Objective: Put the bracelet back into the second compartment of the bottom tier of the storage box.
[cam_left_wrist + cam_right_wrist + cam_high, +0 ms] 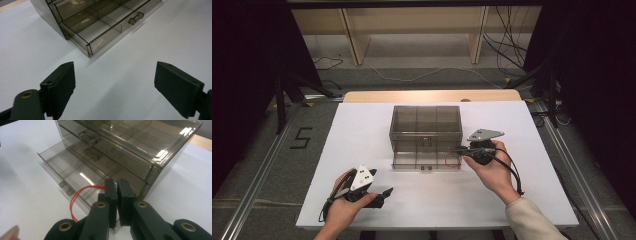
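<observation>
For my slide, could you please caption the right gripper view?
Right tool, shut on a red rubber band, above the open bottom drawer of a smoky clear plastic drawer cabinet.

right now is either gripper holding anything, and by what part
The right gripper pinches one end of a red rubber band over the open bottom drawer. The left gripper holds nothing, jaws wide apart.

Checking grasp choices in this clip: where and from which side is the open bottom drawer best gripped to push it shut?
Probably the small handle at the middle of the bottom drawer front, approached from the person's side. It juts out from the flat clear front, giving open jaws like the left gripper something to close on.
</observation>
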`<state>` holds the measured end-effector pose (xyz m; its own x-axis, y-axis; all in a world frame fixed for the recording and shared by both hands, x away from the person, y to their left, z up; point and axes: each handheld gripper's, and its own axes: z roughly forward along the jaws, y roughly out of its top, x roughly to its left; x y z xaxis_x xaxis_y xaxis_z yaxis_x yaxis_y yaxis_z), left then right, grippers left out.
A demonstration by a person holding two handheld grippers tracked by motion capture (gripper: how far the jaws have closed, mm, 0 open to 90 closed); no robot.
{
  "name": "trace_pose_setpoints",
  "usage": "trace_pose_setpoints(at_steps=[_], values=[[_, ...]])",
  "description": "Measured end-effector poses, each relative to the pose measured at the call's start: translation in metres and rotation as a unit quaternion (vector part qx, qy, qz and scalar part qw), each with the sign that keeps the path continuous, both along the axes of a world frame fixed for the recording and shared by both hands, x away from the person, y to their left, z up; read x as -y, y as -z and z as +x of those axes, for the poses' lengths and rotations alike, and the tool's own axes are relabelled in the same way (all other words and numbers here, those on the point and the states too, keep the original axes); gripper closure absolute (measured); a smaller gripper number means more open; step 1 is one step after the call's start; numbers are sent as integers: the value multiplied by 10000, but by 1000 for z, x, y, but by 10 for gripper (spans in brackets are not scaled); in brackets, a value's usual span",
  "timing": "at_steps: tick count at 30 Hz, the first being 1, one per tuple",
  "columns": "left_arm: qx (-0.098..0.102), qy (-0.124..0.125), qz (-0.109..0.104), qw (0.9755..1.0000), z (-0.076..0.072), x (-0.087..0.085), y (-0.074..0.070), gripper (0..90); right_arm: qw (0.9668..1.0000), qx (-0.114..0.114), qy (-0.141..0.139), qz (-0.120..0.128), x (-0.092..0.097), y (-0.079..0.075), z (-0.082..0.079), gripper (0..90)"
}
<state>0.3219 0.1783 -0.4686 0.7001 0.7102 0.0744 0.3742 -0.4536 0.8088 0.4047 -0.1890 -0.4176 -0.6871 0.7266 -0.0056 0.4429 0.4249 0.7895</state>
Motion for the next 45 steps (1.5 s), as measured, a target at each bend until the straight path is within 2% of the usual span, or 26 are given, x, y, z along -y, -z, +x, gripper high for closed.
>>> trace_pose_setpoints(at_steps=[45], values=[[-5, 4, -40, 10000, 0, 1, 0, 170, 9999, 9, -168, 22, -28, 0, 11, 876]])
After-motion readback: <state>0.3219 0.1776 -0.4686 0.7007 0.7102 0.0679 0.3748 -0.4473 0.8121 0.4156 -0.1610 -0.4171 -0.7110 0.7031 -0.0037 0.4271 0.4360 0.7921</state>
